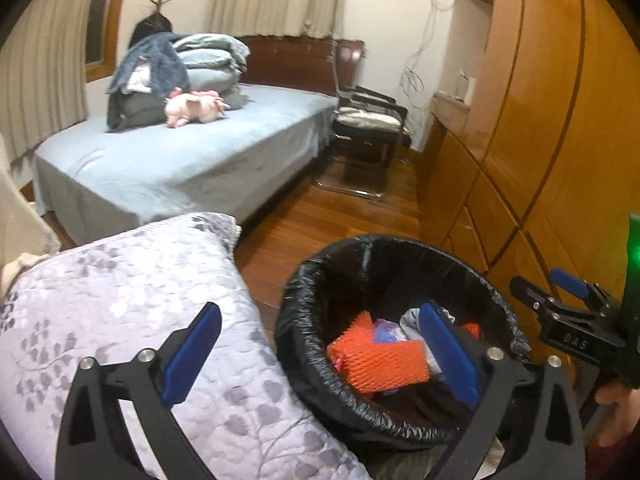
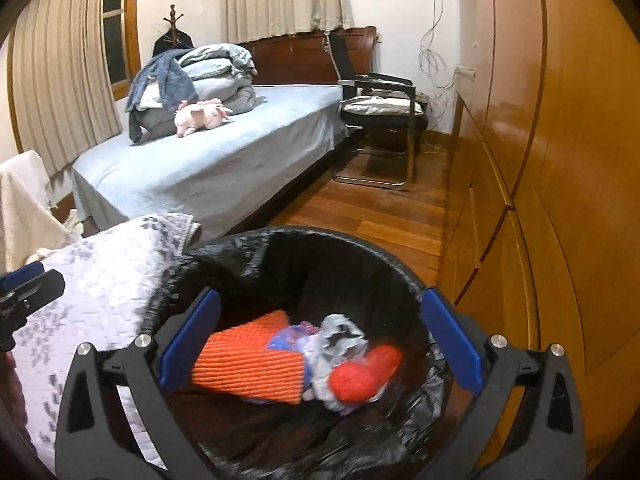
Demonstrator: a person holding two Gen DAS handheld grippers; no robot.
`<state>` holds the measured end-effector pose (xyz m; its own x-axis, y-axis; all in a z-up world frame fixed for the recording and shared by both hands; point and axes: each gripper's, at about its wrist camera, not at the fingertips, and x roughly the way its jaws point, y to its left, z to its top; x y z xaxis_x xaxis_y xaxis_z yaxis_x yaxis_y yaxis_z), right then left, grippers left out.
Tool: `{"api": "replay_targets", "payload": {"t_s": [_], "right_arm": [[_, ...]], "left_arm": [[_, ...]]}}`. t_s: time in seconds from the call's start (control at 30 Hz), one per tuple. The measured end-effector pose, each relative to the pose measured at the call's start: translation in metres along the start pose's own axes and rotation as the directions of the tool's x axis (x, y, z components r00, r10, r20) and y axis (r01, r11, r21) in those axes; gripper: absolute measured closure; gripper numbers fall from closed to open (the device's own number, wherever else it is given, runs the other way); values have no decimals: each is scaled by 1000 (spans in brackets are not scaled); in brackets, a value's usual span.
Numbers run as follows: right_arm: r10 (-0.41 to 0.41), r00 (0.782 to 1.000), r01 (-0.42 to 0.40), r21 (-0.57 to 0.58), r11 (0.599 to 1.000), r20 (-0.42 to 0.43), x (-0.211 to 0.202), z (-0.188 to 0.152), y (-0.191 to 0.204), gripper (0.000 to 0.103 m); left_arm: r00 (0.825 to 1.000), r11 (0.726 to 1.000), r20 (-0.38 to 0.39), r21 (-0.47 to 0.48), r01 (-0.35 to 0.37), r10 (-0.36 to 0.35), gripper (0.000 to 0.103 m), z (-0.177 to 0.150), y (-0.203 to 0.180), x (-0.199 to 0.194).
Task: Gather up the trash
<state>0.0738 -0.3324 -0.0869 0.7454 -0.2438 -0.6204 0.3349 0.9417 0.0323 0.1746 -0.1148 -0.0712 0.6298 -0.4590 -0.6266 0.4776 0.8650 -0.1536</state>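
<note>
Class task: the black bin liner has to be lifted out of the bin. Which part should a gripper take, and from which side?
Take the liner at its crinkled edge folded over the bin's rim, coming from above with one finger inside and one outside. That fold is probably the only thin, free part; the rest lies against the wall under the orange netting. Both grippers are open.

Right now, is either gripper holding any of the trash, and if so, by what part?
Nothing is held. The left gripper and right gripper both stand open and empty above the trash bin; the orange foam net lies loose inside it.
</note>
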Motion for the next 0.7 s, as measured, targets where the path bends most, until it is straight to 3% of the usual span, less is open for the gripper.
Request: {"api": "replay_targets", "payload": {"t_s": [0.4, 0.7], "right_arm": [[63, 997, -58, -88, 994, 51, -67, 9, 40, 5], [107, 990, -97, -102, 990, 93, -106, 13, 50, 5]], "left_arm": [[991, 992, 60, -45, -117, 120, 6, -7, 12, -73], [982, 988, 114, -60, -145, 151, 6, -12, 7, -118]]}}
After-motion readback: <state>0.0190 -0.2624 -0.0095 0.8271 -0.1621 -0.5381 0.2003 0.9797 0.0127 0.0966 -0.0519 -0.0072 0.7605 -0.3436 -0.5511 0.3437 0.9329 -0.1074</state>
